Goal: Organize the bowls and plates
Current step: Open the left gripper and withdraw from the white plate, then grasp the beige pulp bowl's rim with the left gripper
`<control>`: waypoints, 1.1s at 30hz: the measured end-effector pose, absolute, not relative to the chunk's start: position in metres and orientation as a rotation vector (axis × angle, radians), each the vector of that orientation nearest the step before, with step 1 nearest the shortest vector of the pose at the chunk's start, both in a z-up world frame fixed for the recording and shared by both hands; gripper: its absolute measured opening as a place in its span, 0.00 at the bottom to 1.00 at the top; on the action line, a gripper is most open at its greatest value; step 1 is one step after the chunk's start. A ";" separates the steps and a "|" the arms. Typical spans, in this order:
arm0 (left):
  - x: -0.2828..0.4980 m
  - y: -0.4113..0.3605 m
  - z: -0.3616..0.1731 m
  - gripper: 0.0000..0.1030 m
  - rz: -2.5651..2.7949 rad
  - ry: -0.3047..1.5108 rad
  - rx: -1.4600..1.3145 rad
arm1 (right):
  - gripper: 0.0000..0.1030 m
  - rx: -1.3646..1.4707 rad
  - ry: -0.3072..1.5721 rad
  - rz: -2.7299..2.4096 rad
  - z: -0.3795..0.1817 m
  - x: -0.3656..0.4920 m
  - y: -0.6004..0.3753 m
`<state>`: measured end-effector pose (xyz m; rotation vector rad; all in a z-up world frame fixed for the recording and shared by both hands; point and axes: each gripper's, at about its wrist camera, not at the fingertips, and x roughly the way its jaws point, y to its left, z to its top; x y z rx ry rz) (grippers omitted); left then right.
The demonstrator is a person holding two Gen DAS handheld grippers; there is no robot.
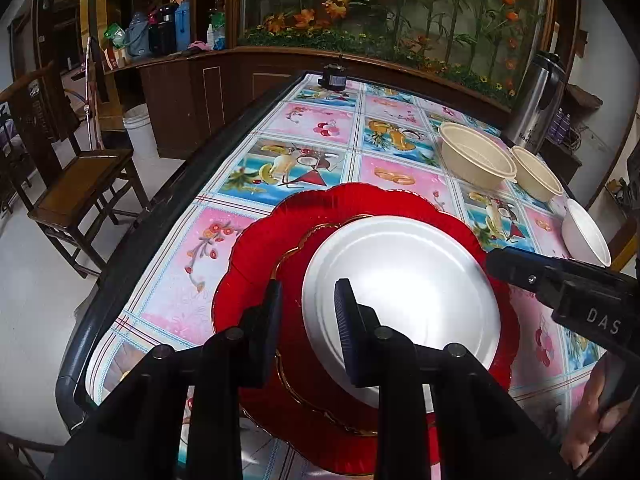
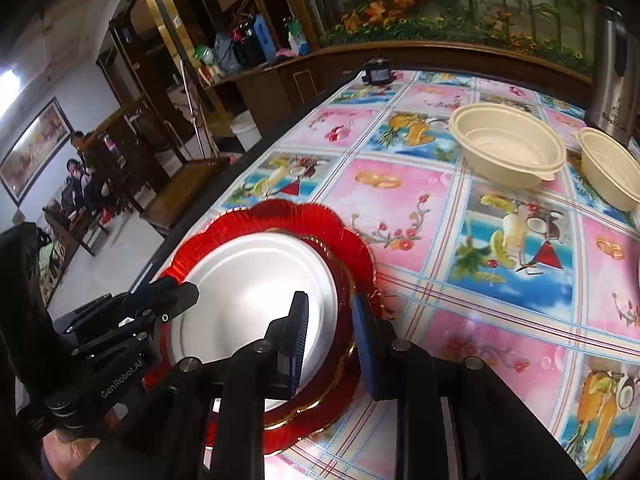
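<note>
The left gripper (image 1: 308, 312) hangs just above the near-left rim of a round white foam plate (image 1: 404, 296), its two black fingers spread with a clear gap between the pads and nothing between them — the left pad over red, the right pad over white. That white plate lies on a smaller red scalloped plate with a gold edge (image 1: 288, 264), which lies in turn on a large red scalloped plate (image 1: 360, 200), all stacked on the table's glossy fruit-patterned cloth (image 1: 304, 120). The right gripper (image 2: 330, 320) sits at the stack's right edge, jaws likewise parted and empty, straddling the white plate's rim and the gold edge. Beyond the left gripper and off to its right stand two cream plastic bowls (image 1: 476, 156), side by side, near a steel thermos (image 1: 536, 104); a white foam bowl (image 1: 586, 236) rests closer, beside the right gripper's body.
</note>
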<state>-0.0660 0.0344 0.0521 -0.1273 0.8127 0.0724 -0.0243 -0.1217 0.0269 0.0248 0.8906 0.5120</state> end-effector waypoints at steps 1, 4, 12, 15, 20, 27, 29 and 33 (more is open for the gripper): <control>-0.067 0.034 0.053 0.23 0.071 0.810 -0.126 | 0.24 0.033 0.885 0.513 0.029 -0.025 -0.124; -0.069 0.028 0.060 0.23 0.066 0.798 -0.110 | 0.24 0.057 0.869 0.509 0.034 -0.027 -0.135; -0.070 0.003 0.071 0.23 0.027 0.791 -0.072 | 0.27 0.130 0.846 0.476 0.040 -0.027 -0.172; -0.068 -0.010 0.074 0.23 0.002 0.800 -0.054 | 0.27 0.166 0.839 0.457 0.040 -0.023 -0.191; -0.064 -0.035 0.077 0.23 -0.046 0.819 -0.026 | 0.28 0.224 0.832 0.408 0.037 -0.013 -0.224; -0.052 -0.079 0.088 0.23 -0.164 0.853 -0.011 | 0.31 0.280 0.816 0.272 0.030 0.022 -0.288; -0.048 -0.094 0.088 0.23 -0.198 0.870 -0.006 | 0.31 0.267 0.801 0.216 0.026 0.029 -0.302; -0.036 -0.130 0.077 0.23 -0.264 0.918 0.014 | 0.31 0.313 0.821 0.198 0.006 0.040 -0.327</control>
